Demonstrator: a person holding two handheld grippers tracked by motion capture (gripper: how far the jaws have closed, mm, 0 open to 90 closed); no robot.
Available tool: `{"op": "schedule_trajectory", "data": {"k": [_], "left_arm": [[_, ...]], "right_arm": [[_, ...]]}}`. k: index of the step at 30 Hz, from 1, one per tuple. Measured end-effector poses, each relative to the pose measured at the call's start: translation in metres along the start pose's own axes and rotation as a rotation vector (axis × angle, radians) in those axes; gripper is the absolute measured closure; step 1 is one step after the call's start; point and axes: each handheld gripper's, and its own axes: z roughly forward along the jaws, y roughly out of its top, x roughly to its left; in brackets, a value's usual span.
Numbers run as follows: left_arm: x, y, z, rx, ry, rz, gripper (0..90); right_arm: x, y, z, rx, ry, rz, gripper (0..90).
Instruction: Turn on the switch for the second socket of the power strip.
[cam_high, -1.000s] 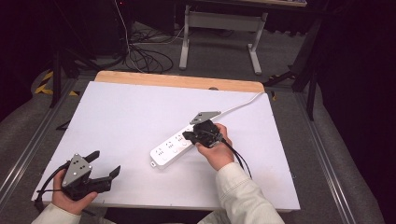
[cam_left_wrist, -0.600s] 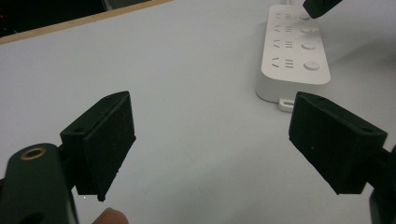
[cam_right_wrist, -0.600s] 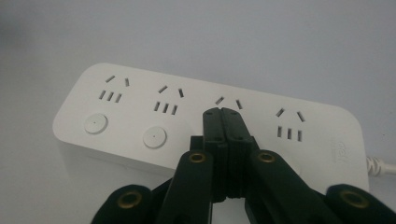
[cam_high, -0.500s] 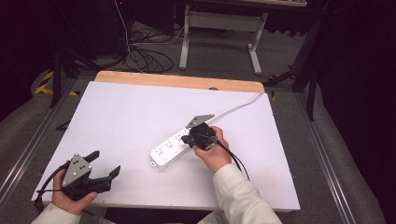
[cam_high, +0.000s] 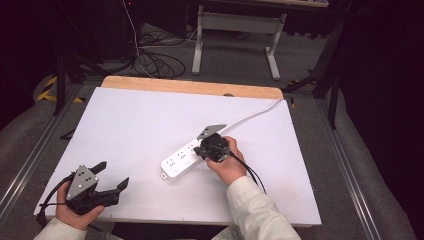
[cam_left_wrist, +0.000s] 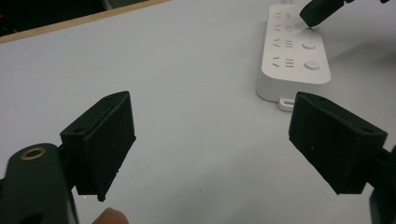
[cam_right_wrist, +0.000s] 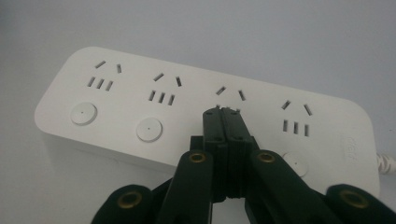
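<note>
The right hand-held gripper, jaws pressed together, tips on the power strip just past the surface's centre toward 4 o'clock; press straight down on one switch button — lightly; left hand-held gripper rests spread at 7 o'clock.

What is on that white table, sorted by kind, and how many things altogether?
Power strips: 1, the white power strip
Black handheld grippers: 2, the left gripper and the right gripper
Total: 3
</note>
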Motion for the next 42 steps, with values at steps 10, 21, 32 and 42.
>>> {"op": "schedule_trajectory", "data": {"k": [10,21,32,42], "left_arm": [[0.0000,0.0000,0.0002,0.001,0.001,0.003,14.9],[-0.0002,0.0000,0.0005,0.004,-0.003,0.003,14.9],[-0.0003,-0.0002,0.0005,0.003,-0.005,0.000,14.9],[-0.0008,-0.0002,0.0005,0.004,-0.004,0.000,14.9]], "right_arm": [[0.0023,-0.0007,0.0024,0.008,-0.019,-0.005,90.0],[0.0054,-0.0039,0.0023,-0.012,-0.037,-0.005,90.0],[0.0077,-0.0043,0.0031,-0.004,-0.048,-0.005,90.0],[0.0068,-0.0042,0.0041,0.003,-0.044,0.002,90.0]]}}
